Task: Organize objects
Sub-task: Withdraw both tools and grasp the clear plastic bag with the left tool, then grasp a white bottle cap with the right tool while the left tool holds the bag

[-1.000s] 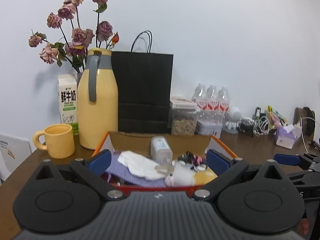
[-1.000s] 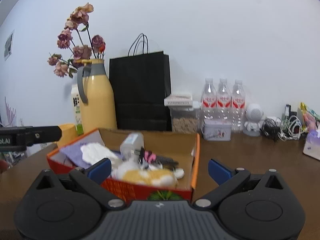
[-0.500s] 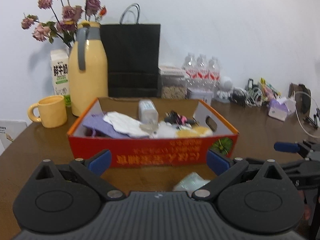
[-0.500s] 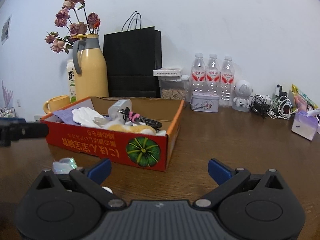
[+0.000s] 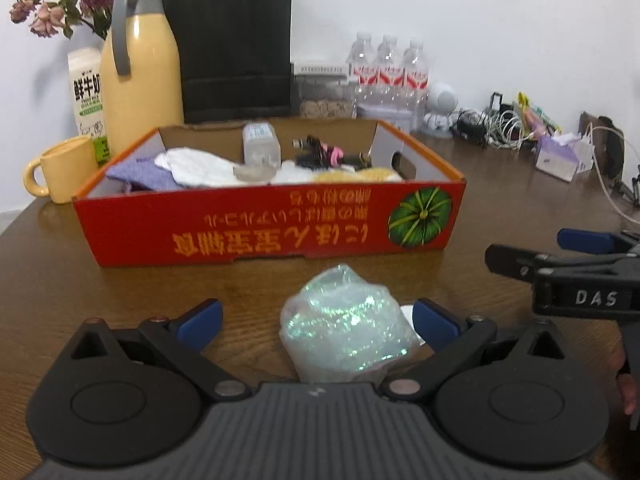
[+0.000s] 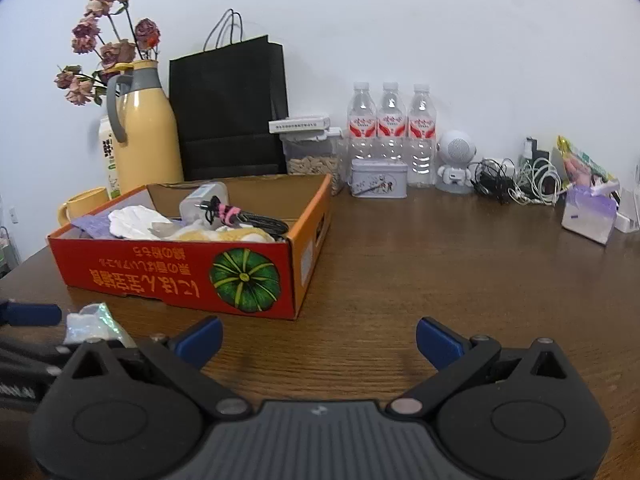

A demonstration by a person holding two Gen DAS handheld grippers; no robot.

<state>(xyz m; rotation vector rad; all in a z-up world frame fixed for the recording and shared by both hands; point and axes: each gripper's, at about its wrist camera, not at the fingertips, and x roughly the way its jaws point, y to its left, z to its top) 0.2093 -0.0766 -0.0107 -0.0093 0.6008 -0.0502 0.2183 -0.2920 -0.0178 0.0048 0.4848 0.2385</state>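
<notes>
Over the last second both grippers have drawn back from above the red box (image 5: 272,232) and dropped toward the near edge of the desk (image 6: 440,264), so the box, which filled the lower view a moment ago, now sits further off with its printed front wall fully in sight. That retreat has brought a new thing into reach: a crumpled, shimmering plastic packet (image 5: 344,324) lying on the desk just in front of the box, toward the near edge. The left gripper (image 5: 316,320) now hovers low with the packet between its blue fingers, jaws wide apart and not clamped on anything; the packet sits closer to the right-hand finger and seems to hide something small and white behind it. The right gripper (image 6: 318,334) is also spread open and empty, over bare wood to the right of the box, near its pumpkin-printed corner. The box already holds a white cloth (image 5: 196,168), a small clear bottle (image 5: 260,144), a cable with a pink tie (image 6: 240,216) and something yellow and fluffy. Judging by this, the packet is probably the next item to go in, and the left gripper looks lined up to close on it; the thin wrapping may crush or slip when squeezed.
</notes>
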